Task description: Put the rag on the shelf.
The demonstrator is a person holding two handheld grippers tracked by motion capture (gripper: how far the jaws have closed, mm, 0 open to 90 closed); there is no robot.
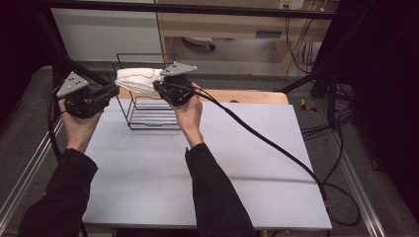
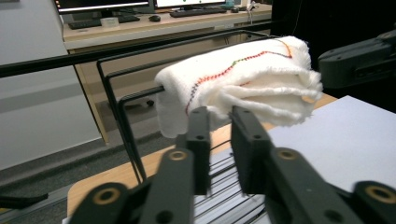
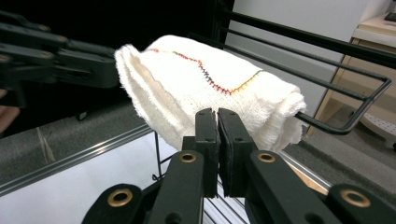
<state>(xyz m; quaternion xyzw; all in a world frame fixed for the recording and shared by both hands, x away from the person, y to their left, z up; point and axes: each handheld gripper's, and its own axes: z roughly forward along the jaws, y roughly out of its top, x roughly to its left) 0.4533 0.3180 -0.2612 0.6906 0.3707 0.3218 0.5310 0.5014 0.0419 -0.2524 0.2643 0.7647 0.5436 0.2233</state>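
A folded white cloth [image 1: 136,79] with a coloured zigzag stitch lies over the top rail of a black wire rack [image 1: 148,116] at the far side of the table. My left gripper [image 1: 116,90] reaches in level from the cloth's left. In the left gripper view the cloth [image 2: 243,77] sits just beyond the left gripper [image 2: 220,116], whose jaws stand a little apart with nothing pressed between them. My right gripper [image 1: 157,86] is at the cloth's right end. In the right gripper view the right gripper [image 3: 217,114] has its jaws together just below the cloth [image 3: 201,88].
The rack stands on a grey table top [image 1: 197,163] with a wooden strip [image 1: 247,96] behind it. The right gripper's cable [image 1: 267,140] trails across the table to the right. A black frame bar [image 1: 197,9] crosses at the back.
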